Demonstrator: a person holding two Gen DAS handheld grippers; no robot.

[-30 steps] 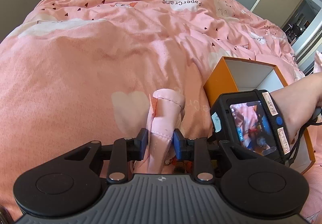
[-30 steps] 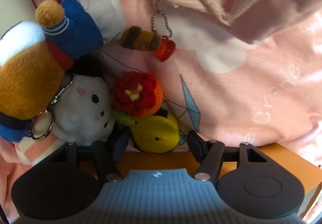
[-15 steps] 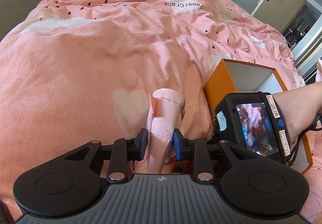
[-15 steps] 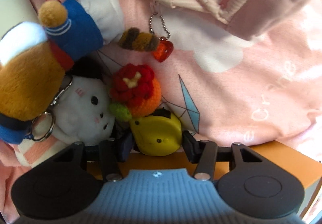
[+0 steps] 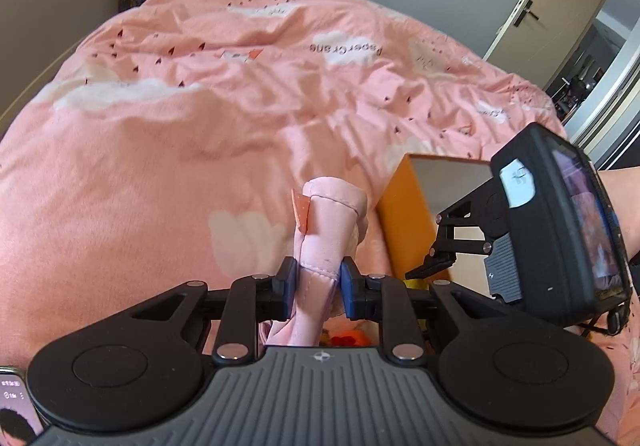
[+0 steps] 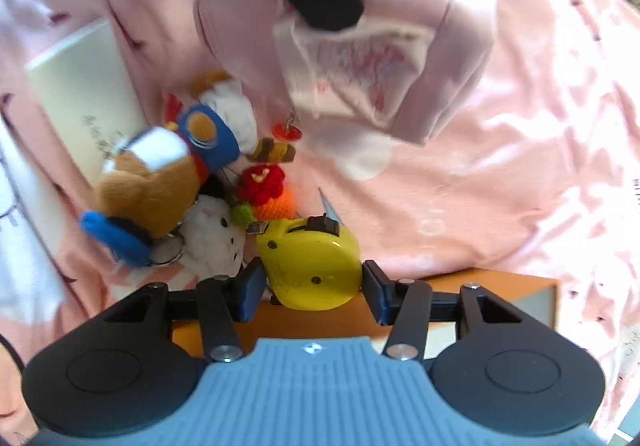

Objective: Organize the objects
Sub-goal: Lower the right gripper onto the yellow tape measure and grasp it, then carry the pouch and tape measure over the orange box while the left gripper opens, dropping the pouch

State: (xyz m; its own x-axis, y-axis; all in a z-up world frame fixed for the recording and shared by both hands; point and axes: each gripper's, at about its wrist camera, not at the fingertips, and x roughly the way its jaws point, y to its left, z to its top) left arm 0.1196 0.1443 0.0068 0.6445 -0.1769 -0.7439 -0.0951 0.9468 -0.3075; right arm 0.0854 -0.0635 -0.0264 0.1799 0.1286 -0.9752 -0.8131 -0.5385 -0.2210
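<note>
The left gripper [image 5: 316, 282] pinches a fold of pink cloth [image 5: 324, 230], just left of the orange box [image 5: 404, 217] on the bed. The right gripper [image 6: 312, 286] grasps a yellow tape measure [image 6: 310, 262] over the box's near edge, beside the plush toys [image 6: 160, 181].

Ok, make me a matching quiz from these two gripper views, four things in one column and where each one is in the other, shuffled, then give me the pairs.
Things:
1. yellow tape measure
2. pink fabric pouch
3. orange box
4. white plush

Places:
A. clamped in the left gripper
B. on the bed, open, right of the pouch
C. between the fingers of the right gripper
D. in the toy pile, left of the tape measure

Pairs: 1-C, 2-A, 3-B, 4-D
</note>
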